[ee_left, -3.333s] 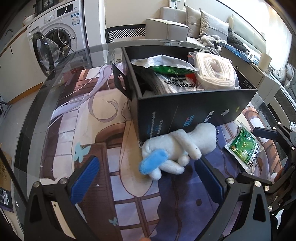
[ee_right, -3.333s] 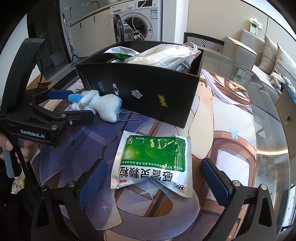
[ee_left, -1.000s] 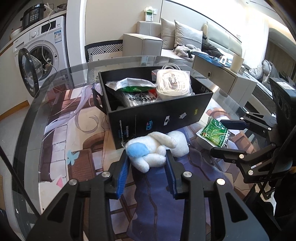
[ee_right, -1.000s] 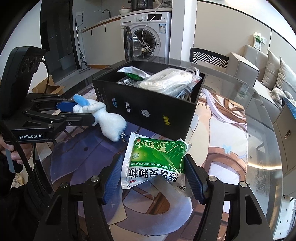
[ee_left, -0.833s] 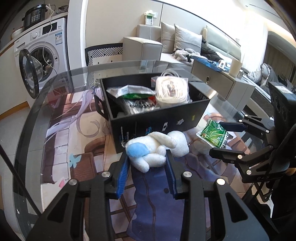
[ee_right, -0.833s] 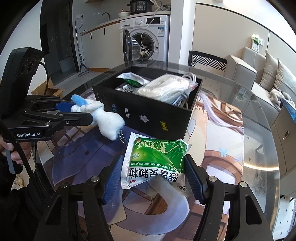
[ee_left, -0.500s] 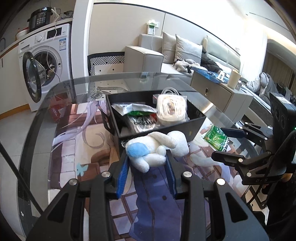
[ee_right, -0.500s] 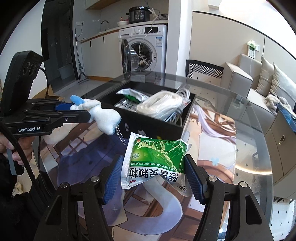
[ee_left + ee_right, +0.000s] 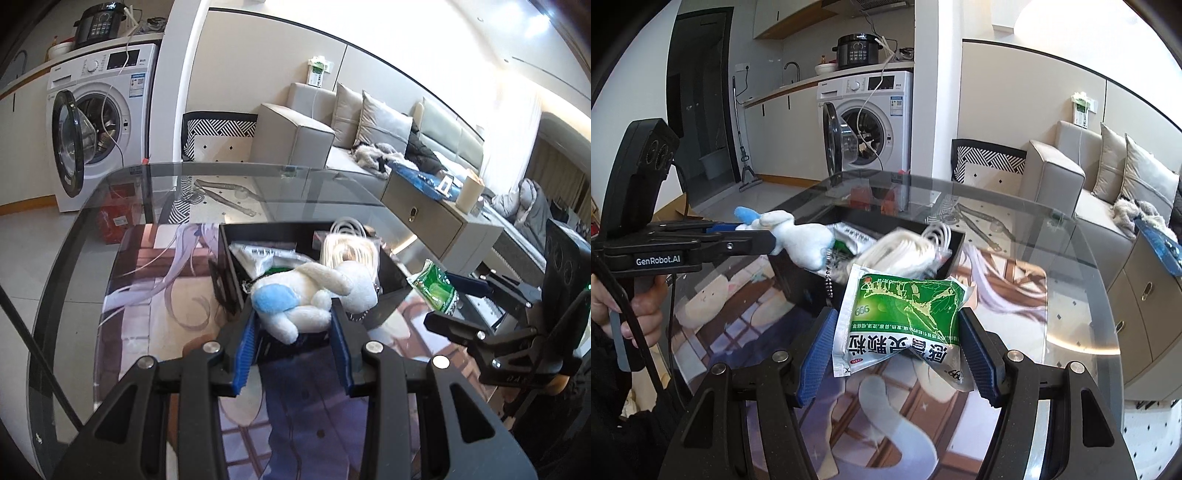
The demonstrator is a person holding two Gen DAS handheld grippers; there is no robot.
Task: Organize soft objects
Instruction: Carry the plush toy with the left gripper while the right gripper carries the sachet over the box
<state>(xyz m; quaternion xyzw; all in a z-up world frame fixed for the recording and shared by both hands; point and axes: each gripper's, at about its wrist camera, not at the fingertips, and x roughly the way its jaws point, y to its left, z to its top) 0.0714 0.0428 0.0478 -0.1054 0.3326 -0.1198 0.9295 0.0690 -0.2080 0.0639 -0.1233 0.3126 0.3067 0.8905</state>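
Glass table [image 9: 122, 192] with a printed mat [image 9: 1008, 295] on it, washing machine [image 9: 875, 122] and sofa [image 9: 306, 133] behind. Your left gripper [image 9: 295, 328] is pinching the white plush toy [image 9: 314, 295] by its lower body, blue pads tight on both sides; the toy is off the mat, hanging over the near wall of the black box [image 9: 273, 230]. From the right wrist view the same toy [image 9: 801, 240] sticks out past the left gripper [image 9: 753, 236], bead chain dangling over the box's [image 9: 798, 284] near-left corner. Your right gripper [image 9: 899, 350] is clamped on the green packet [image 9: 905, 314], pads squeezing its two side edges so it buckles; the packet is in the air just this side of the box. Inside the box: a bagged white cable coil [image 9: 351, 251] and other bagged items [image 9: 258, 254].
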